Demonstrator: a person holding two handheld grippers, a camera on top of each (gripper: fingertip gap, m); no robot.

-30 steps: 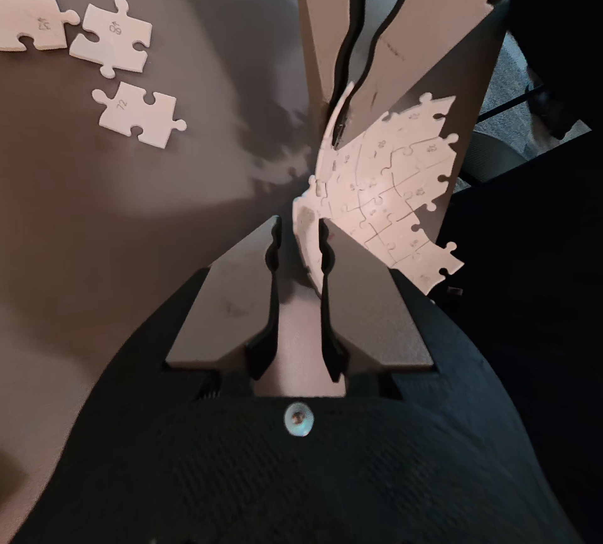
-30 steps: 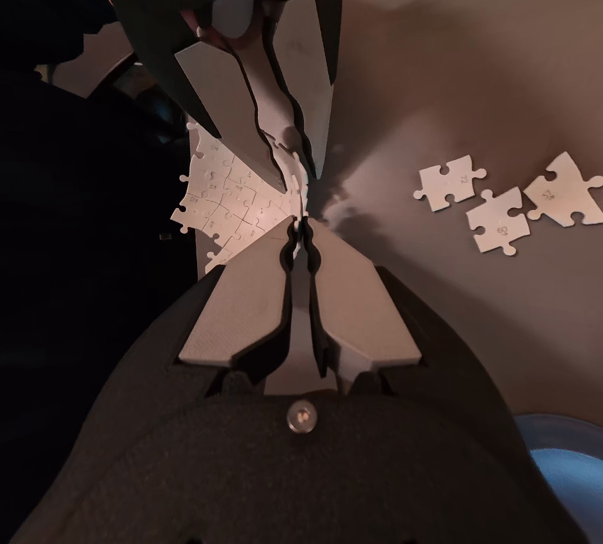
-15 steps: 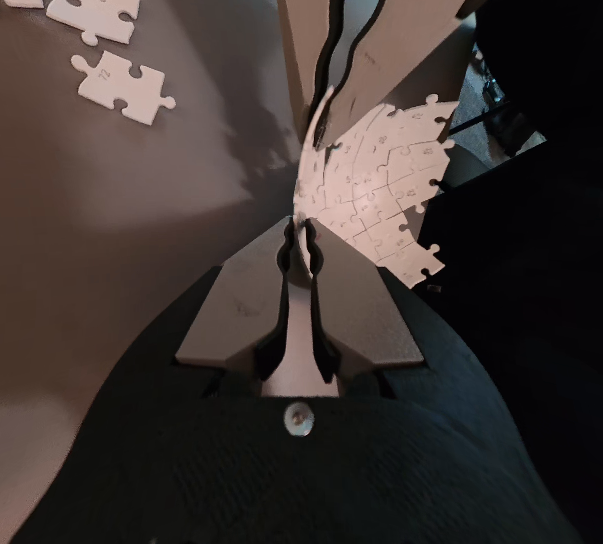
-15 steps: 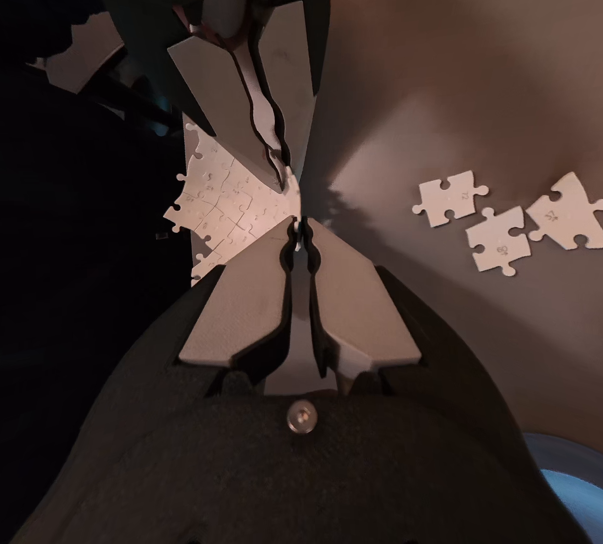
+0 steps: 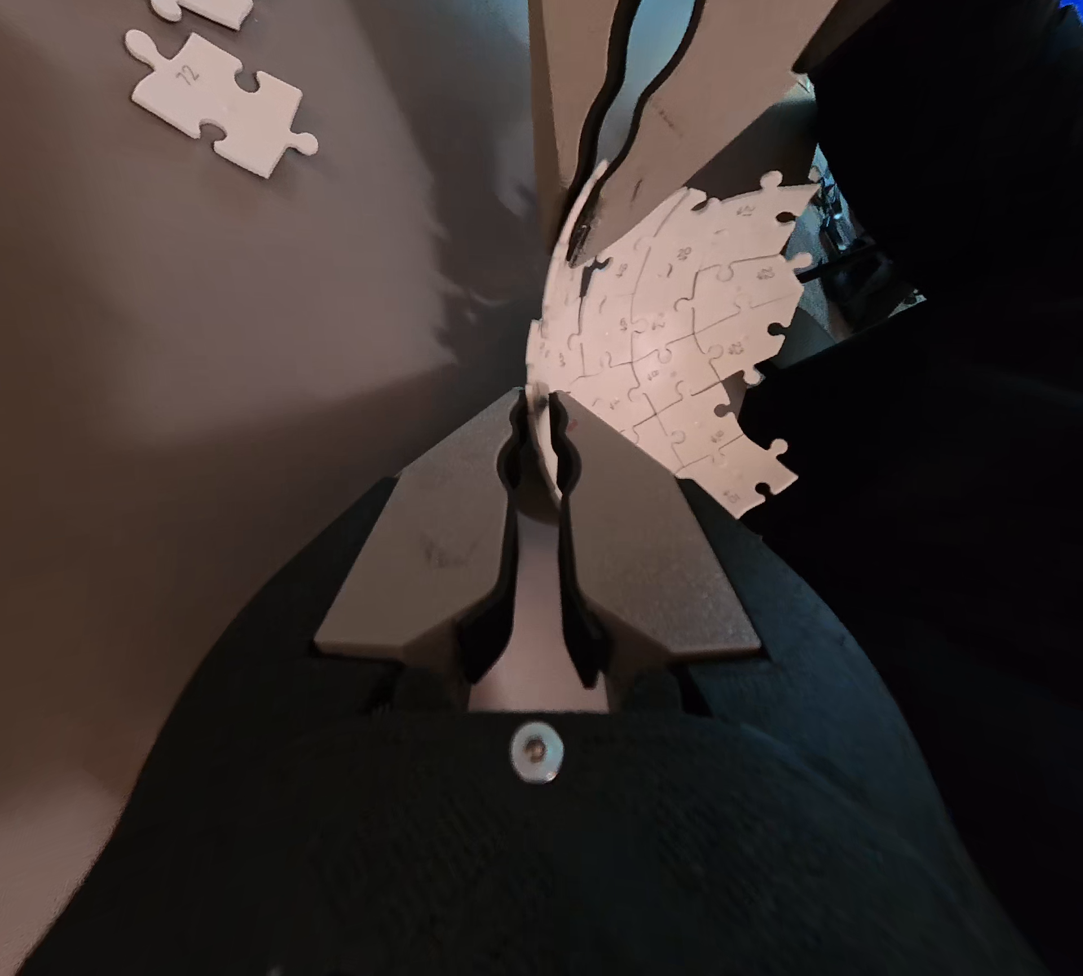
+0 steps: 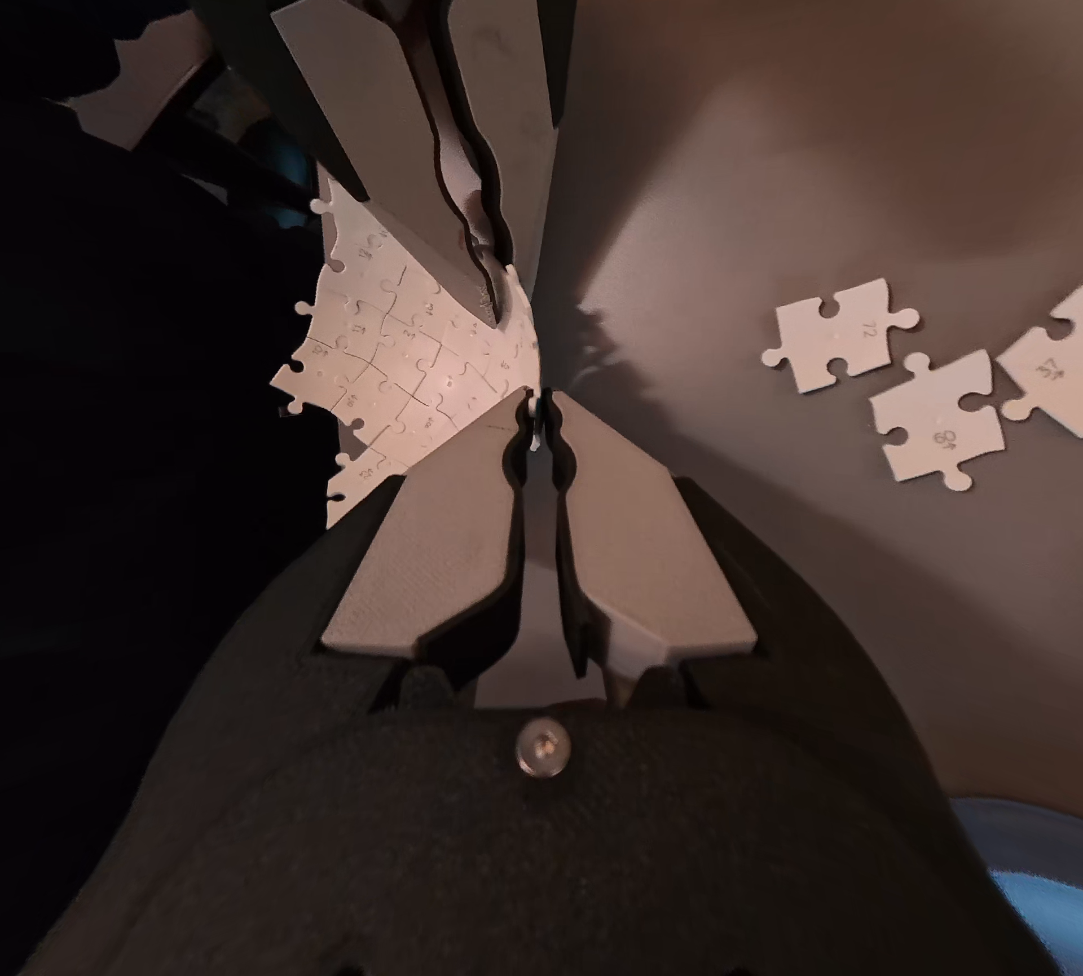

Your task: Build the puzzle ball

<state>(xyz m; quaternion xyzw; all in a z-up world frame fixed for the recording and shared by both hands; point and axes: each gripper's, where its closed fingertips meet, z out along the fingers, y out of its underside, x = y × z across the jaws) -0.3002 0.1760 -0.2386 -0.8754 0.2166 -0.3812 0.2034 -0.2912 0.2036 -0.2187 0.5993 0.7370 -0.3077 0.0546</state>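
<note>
In the left wrist view, the left tool (image 5: 539, 400) at centre frame is pinched narrow on the lower edge of the curved white puzzle shell (image 5: 674, 350), a dome of joined pieces that fans out to the right of centre. The right tool (image 5: 577, 245) reaches down from the top of the frame and grips the shell's upper edge, its jaws nearly together at the tips. Both tools hold the shell up off the dark brown surface (image 5: 205, 362).

In the right wrist view, the right tool (image 6: 538, 409) at centre frame is clamped on the shell's (image 6: 410, 356) rim, and the left tool (image 6: 498, 297) comes in from the top, holding the opposite rim.

Three loose white pieces lie flat on the surface: one (image 6: 838, 336) at right of centre, a second (image 6: 937, 426) just below it, and a third (image 6: 1055, 368) cut off by the right edge. A blue object (image 6: 1025, 901) shows in the lower right corner.
</note>
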